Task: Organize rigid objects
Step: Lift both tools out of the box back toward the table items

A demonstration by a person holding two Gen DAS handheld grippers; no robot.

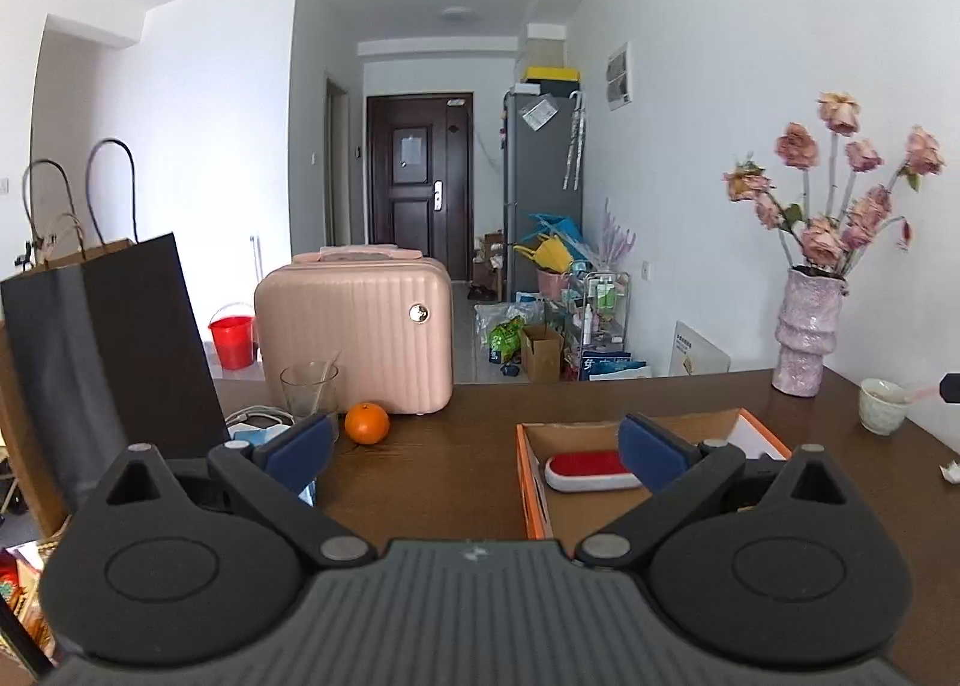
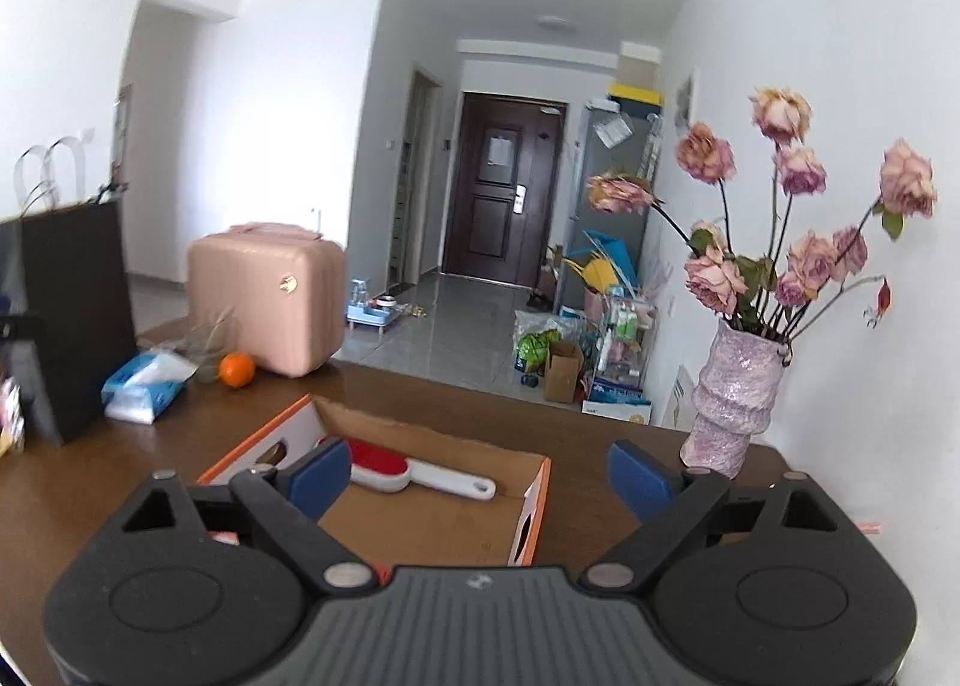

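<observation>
An open cardboard box with orange sides (image 1: 531,482) (image 2: 531,512) sits on the brown table. Inside it lies a red and white lint brush (image 1: 591,470) (image 2: 420,473). An orange (image 1: 367,422) (image 2: 237,369) rests on the table beside a pink case. My left gripper (image 1: 477,449) hovers above the table, open, nothing between its blue pads, with the box under its right finger. My right gripper (image 2: 480,476) is open and empty too, above the near part of the box.
A pink hard case (image 1: 360,326) (image 2: 270,296), a glass (image 1: 309,389), a tissue pack (image 2: 144,383) and a dark paper bag (image 1: 114,338) (image 2: 72,320) stand at the left. A vase of dried roses (image 1: 804,332) (image 2: 732,398) and a white cup (image 1: 882,404) stand at the right.
</observation>
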